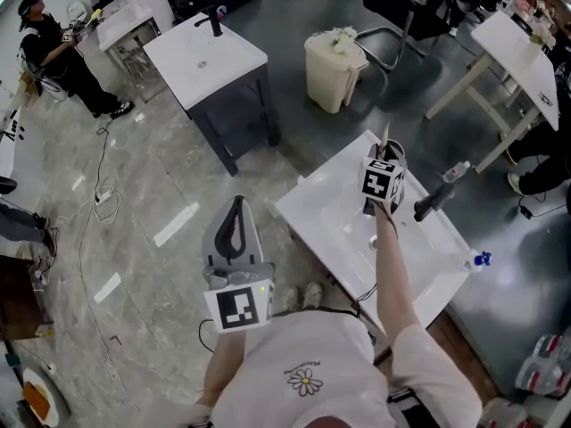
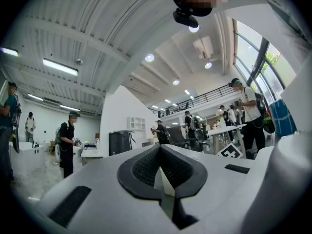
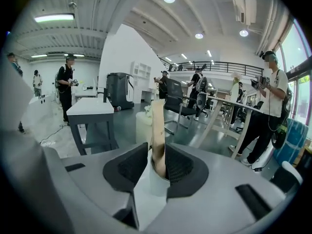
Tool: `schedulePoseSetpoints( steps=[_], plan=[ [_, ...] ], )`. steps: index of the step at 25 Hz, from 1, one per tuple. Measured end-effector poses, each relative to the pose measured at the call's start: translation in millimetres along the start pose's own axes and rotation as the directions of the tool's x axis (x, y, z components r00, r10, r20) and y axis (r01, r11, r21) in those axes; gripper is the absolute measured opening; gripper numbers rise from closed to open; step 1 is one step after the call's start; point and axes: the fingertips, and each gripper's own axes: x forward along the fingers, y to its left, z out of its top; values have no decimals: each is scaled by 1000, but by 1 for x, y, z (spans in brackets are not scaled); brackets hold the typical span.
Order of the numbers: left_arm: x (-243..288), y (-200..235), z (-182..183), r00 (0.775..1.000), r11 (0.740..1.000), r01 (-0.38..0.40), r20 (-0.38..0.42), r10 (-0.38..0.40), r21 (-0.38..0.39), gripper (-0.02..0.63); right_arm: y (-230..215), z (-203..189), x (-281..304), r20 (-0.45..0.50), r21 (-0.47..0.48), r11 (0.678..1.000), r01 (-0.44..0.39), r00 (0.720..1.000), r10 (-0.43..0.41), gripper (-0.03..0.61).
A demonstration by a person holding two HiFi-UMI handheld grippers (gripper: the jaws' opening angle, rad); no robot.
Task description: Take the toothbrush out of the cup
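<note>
A tan toothbrush handle (image 3: 157,126) stands upright out of a white cup (image 3: 150,186) between the pads of my right gripper (image 3: 157,152). The pads sit tight against the handle on both sides. In the head view this gripper (image 1: 385,156) hangs over the white sink top (image 1: 326,210), and the toothbrush (image 1: 385,135) pokes up past its far end; the gripper hides the cup there. My left gripper (image 1: 237,201) is held over the floor to the left of the sink, shut with nothing in it (image 2: 159,147).
A black faucet (image 1: 434,201) and a small bottle (image 1: 456,172) stand just right of the right gripper on the sink top. A blue item (image 1: 482,259) lies at its right edge. A bin (image 1: 332,68), a second vanity (image 1: 207,59) and tables stand further off.
</note>
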Motion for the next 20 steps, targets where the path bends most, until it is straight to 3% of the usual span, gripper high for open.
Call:
schedulePoseSetpoints(
  steps=[7,20],
  plan=[
    [1,3,0,1000,1000,-5,1,5,-3,15,1,-5,1,1,-9,1000,9,1000,-9,49],
    [1,10,-2,1000,1000,-2,-3,2,-15,15,-6,2,-9,31,43,998,38,999,-40,32]
  ],
)
